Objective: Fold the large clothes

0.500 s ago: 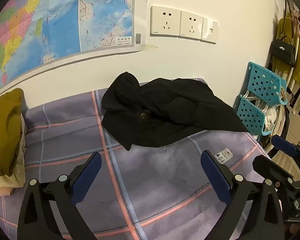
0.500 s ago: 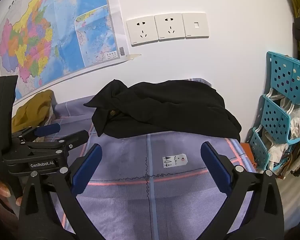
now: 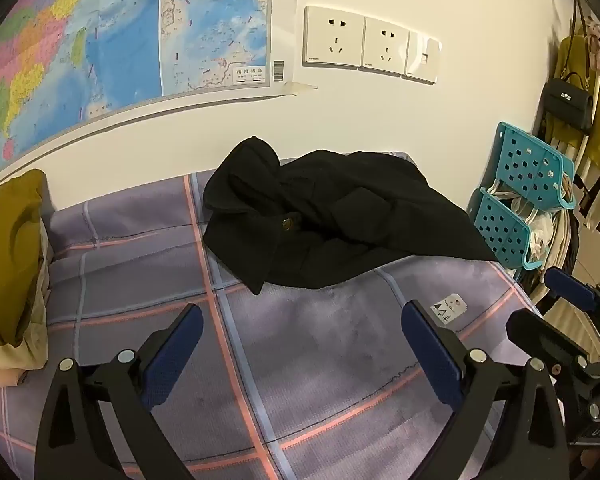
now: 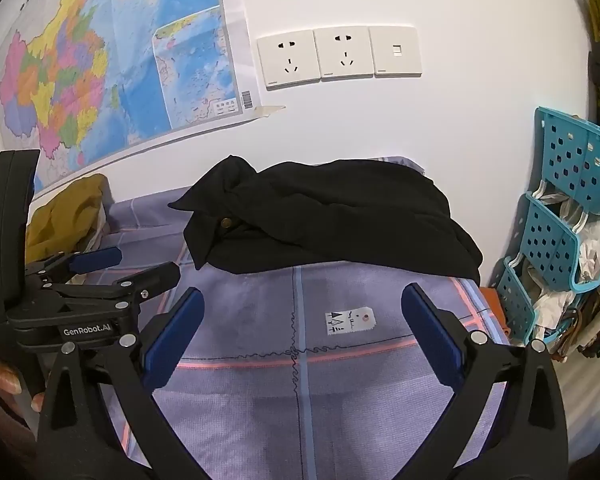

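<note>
A black coat (image 3: 332,220) with a brass button lies crumpled at the far side of the purple plaid bed (image 3: 292,360), against the white wall. It also shows in the right wrist view (image 4: 332,216). My left gripper (image 3: 300,356) is open and empty, held over the bed short of the coat. It shows from the side in the right wrist view (image 4: 140,268). My right gripper (image 4: 300,340) is open and empty over the bed (image 4: 300,400), also short of the coat. It shows at the right edge of the left wrist view (image 3: 556,308).
A mustard-yellow garment (image 3: 8,264) is piled at the bed's left end. Teal perforated baskets (image 4: 560,216) with clothes hang to the right of the bed. A map (image 4: 100,60) and wall sockets (image 4: 336,54) are above. A white tag (image 4: 350,319) lies on the blanket.
Both grippers have shifted only slightly; the coat has not moved and both stay open.
</note>
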Demonstrator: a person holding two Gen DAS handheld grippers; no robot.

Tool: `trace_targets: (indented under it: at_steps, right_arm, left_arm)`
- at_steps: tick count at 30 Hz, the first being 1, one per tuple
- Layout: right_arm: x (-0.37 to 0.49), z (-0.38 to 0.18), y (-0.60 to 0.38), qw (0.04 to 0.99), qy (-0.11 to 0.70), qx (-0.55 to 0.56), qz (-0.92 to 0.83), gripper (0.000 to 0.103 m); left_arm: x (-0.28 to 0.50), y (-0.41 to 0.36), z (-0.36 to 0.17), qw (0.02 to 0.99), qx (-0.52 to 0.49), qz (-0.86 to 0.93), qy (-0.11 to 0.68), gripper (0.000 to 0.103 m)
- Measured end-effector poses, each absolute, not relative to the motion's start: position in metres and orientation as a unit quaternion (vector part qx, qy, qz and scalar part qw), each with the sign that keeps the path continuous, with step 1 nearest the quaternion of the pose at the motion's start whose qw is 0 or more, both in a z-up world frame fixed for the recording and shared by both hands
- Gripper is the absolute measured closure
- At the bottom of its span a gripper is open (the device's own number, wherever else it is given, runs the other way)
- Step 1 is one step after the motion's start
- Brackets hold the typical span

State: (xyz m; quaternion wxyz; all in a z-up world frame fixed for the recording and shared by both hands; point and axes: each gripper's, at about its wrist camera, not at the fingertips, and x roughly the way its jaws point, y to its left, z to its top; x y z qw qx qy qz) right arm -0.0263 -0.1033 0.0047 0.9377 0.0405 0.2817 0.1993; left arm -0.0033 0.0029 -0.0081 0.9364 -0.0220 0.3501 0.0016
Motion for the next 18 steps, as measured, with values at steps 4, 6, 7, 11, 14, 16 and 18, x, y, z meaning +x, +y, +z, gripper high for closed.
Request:
trace_targets:
  at_steps: [4,6,7,11,14,16,18]
  right_arm:
    - [-0.0265,0.0044,-0.1026,0.938,0.282,0.041,0.199,0.005]
    - [-0.0261,0.0042,-0.1028,0.937,0.283,0.041,0.201,0.005]
    - [-0.0263,0.0042,-0.1029,0.937,0.282,0.041,0.201,0.005]
    - [-0.0255,0.0046,-0.1029,0.936,0.284,0.041,0.203,0.005]
    - [-0.0258,0.0038,-0.1030,0.936,0.284,0.042,0.203,0.005]
    - [-0.0259,0.0033,-0.1030,0.936,0.284,0.043,0.203,0.005]
    - [-0.0256,0.0030,-0.1027,0.936,0.284,0.042,0.204,0.005]
  left_arm:
    - [-0.0019,0.0017,-0.0070,0.935,-0.021,0.003,0.354,0.007]
    - [-0.0015,0.0019,-0.0067,0.935,-0.022,0.003,0.354,0.007]
    - [-0.0015,0.0018,-0.0063,0.935,-0.022,0.002,0.354,0.007]
    - [-0.0017,0.0026,-0.0059,0.935,-0.025,0.003,0.353,0.007]
    - [-0.0018,0.0027,-0.0060,0.935,-0.025,0.003,0.353,0.007]
    - [-0.0023,0.0027,-0.0054,0.936,-0.024,0.002,0.352,0.007]
    - [-0.0032,0.0028,-0.0052,0.936,-0.025,0.002,0.350,0.007]
